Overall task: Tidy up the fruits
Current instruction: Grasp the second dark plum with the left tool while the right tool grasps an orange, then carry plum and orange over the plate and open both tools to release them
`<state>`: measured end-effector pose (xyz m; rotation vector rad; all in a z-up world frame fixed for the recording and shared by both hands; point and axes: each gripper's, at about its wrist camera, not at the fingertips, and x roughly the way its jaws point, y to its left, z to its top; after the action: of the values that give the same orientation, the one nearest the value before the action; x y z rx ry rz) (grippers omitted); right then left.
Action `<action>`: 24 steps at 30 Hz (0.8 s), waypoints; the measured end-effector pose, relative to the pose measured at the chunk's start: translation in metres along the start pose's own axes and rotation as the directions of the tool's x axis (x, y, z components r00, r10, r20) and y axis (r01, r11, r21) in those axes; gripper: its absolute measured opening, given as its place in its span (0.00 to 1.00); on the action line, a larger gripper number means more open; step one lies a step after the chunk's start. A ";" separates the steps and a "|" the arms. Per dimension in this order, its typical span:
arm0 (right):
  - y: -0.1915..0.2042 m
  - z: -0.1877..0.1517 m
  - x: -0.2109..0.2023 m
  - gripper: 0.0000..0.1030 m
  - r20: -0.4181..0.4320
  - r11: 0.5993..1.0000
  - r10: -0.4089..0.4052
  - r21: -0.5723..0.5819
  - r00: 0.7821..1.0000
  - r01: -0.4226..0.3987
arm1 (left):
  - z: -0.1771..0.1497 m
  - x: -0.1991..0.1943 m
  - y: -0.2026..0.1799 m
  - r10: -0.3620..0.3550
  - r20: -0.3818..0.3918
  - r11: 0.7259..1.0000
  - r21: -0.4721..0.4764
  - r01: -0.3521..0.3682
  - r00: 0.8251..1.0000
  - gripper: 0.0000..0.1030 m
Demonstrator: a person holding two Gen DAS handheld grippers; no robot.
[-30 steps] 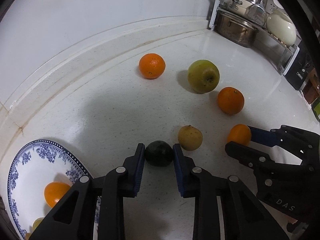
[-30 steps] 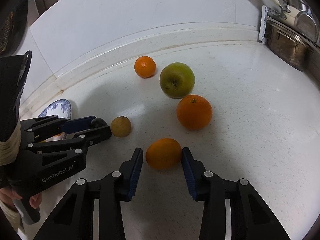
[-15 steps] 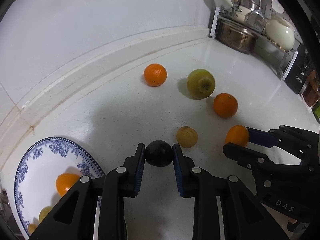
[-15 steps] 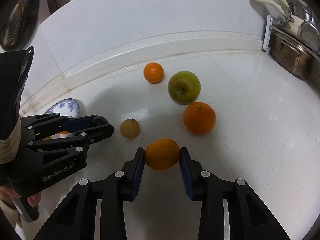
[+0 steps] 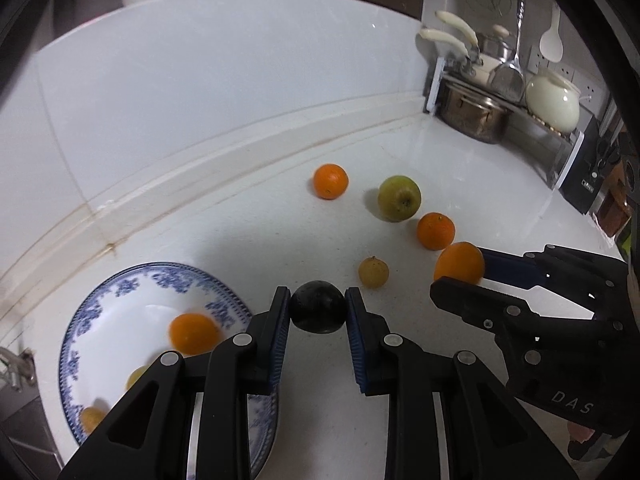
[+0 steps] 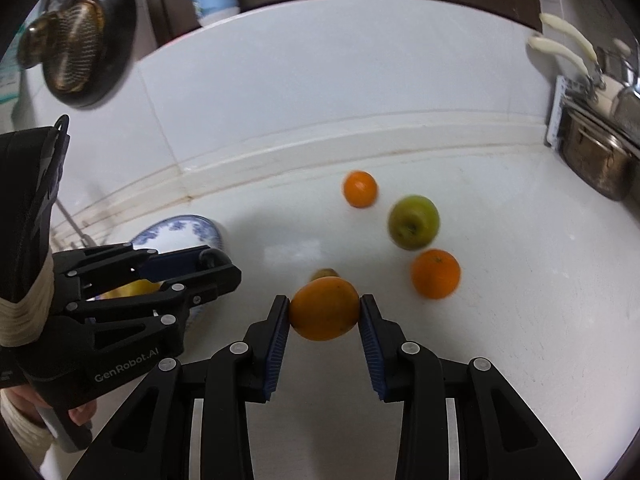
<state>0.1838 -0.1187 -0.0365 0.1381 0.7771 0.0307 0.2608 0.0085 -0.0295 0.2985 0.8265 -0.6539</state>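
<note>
My left gripper (image 5: 318, 312) is shut on a dark round fruit (image 5: 318, 307) and holds it above the white counter, beside the blue-patterned plate (image 5: 120, 292). The plate holds an orange (image 5: 194, 333) and small yellow fruits (image 5: 93, 418). My right gripper (image 6: 324, 316) is shut on an orange (image 6: 324, 307), lifted off the counter; it also shows in the left wrist view (image 5: 460, 269). On the counter lie two oranges (image 5: 330, 181) (image 5: 435, 231), a green apple (image 5: 399, 198) and a small yellow fruit (image 5: 373, 273).
A dish rack with a steel pot (image 5: 474, 114), pans and a white kettle (image 5: 552, 98) stands at the back right. The white backsplash wall (image 5: 220, 80) runs behind the counter. A dark wire scoop (image 6: 76, 40) hangs on the wall at the left.
Both grippers have closed on their fruits and lifted them off the counter. The view has pulled back and up, and more of the plate shows at the left.
</note>
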 end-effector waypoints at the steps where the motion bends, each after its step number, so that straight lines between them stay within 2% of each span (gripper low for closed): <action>1: 0.004 0.001 -0.002 0.35 0.007 1.000 0.006 -0.007 1.000 -0.006 | -0.001 -0.004 0.002 0.005 0.006 1.000 -0.007 -0.005 1.000 0.27; 15: 0.054 0.011 -0.015 0.35 0.050 0.988 0.106 -0.115 0.993 -0.100 | -0.026 -0.059 0.042 0.095 0.064 0.991 -0.095 -0.089 0.993 0.27; 24: 0.091 0.017 -0.010 0.35 0.056 0.970 0.162 -0.191 0.985 -0.148 | -0.040 -0.078 0.070 0.165 0.068 0.979 -0.131 -0.155 0.984 0.27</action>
<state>0.1903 -0.0308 -0.0055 0.0213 0.6870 0.2454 0.2432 0.1149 0.0035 0.2214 0.7563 -0.4577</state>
